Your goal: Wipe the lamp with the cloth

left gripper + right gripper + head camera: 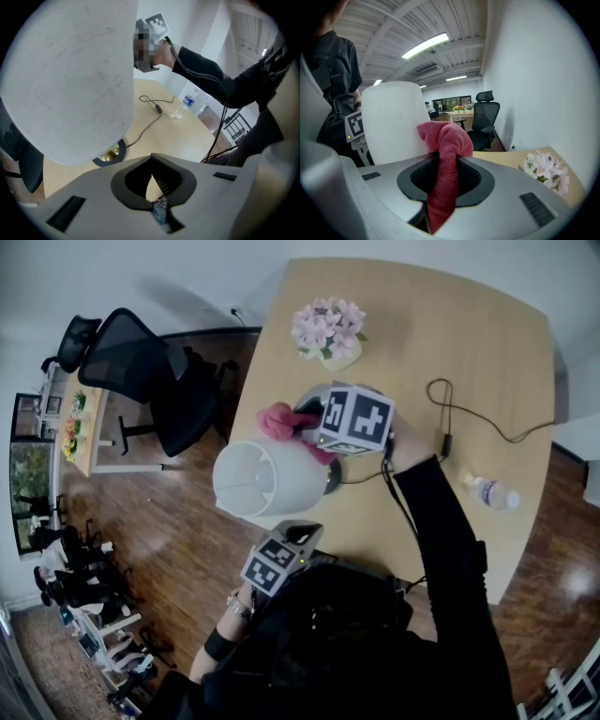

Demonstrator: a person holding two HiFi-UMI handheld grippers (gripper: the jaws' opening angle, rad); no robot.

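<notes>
My right gripper (445, 161) has its 2 jaws closed on the pink cloth (445, 136), which hangs down between them and bunches up past the tips. That bunch sits at the lower side of the lamp (391, 122), against its white shade or just beside it; I cannot tell if it presses. From above, the lamp stands near the left edge of the table (469, 334), with the cloth on its far side. My left gripper (152, 161) is low on the near side of the shade, jaws drawn together at the tips with nothing between them. The lamp's round base (110, 153) rests on the wood beneath the shade. Flowers (328, 329) stand beyond it, and a water bottle (492, 493) lies well to the right.
</notes>
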